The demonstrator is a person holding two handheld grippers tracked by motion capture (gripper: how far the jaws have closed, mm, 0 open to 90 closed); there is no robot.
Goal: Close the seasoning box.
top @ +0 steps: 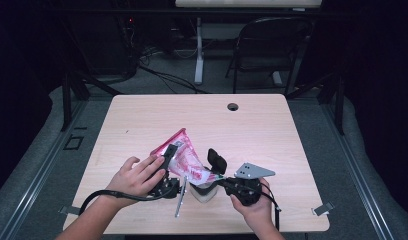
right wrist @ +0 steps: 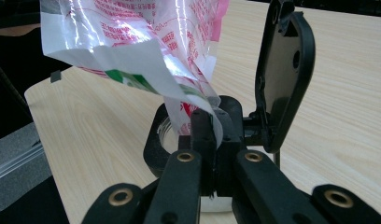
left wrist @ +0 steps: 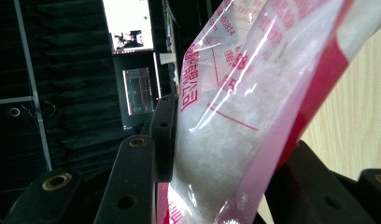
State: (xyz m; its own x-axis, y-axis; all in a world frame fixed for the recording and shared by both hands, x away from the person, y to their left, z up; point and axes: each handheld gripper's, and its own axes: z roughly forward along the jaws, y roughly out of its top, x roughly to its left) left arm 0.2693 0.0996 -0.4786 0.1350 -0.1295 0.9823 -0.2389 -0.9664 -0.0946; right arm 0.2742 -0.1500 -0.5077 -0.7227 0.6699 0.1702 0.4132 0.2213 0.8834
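Pink plastic bag (top: 184, 159) of white grains clamped by left gripper (top: 168, 162), right gripper (top: 223, 181) pinching its corner at four o'clock, above a jar (top: 202, 192)

Black tongs (right wrist: 212, 154) with brass rivets, black cables, 1 grey plate.

Bag (left wrist: 254, 93): top and bottom cut off by the frame edges in the left gripper view.
Bag print: red lettering too blurred to read.
Jar (right wrist: 166, 135): mostly hidden behind the right gripper (right wrist: 215, 140) and the bag's corner.
Person: forearms cut off at the high view's bottom edge.
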